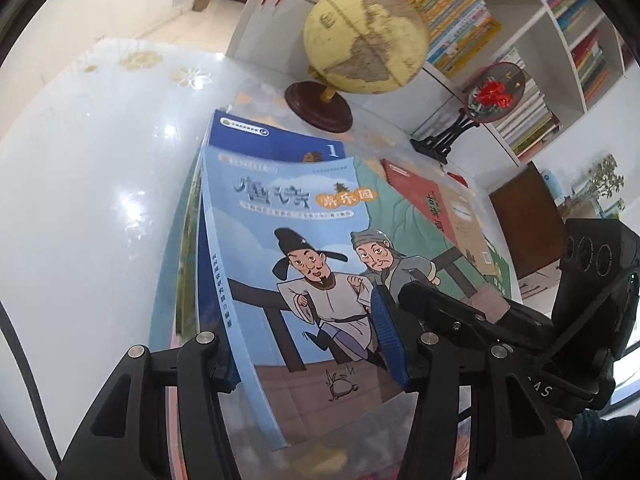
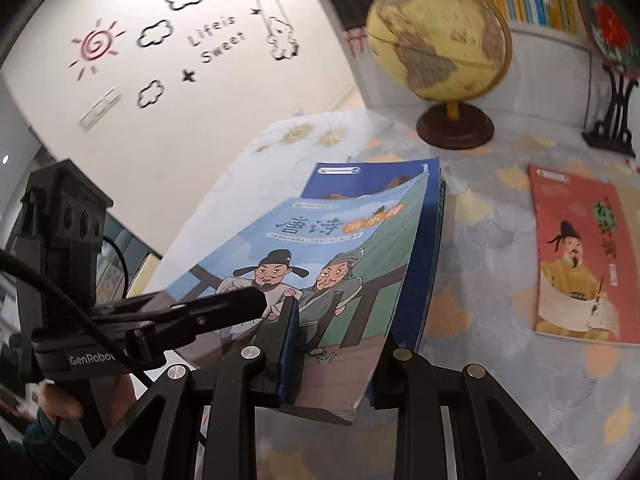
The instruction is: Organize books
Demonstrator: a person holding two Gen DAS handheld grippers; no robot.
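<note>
Two wrist fisheyes, close, angled down, sharing light-blue book (image 1: 296, 264) (image 2: 320, 264), globe (image 1: 364, 36) (image 2: 436, 36)

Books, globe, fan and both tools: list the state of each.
Book stack: gripped from both sides, top cover bowed.
Red book: flat on the table, apart.
Globe: upright.
Fan: upright on its stand.
Left tool: clamping the stack.
Right tool: clamping the stack.

The light-blue book (image 1: 304, 280) has a smooth paper cover with a soft sheen; the red book (image 2: 580, 256) lying flat looks like matt paper; the worktop (image 1: 88, 208) is glossy and catches bright glare; the globe (image 1: 364, 36) sits on a polished dark wood base (image 1: 318, 106); the left gripper (image 1: 312, 360) is matt black plastic with bright metal bolts and a ribbed blue pad (image 1: 386, 336).
</note>
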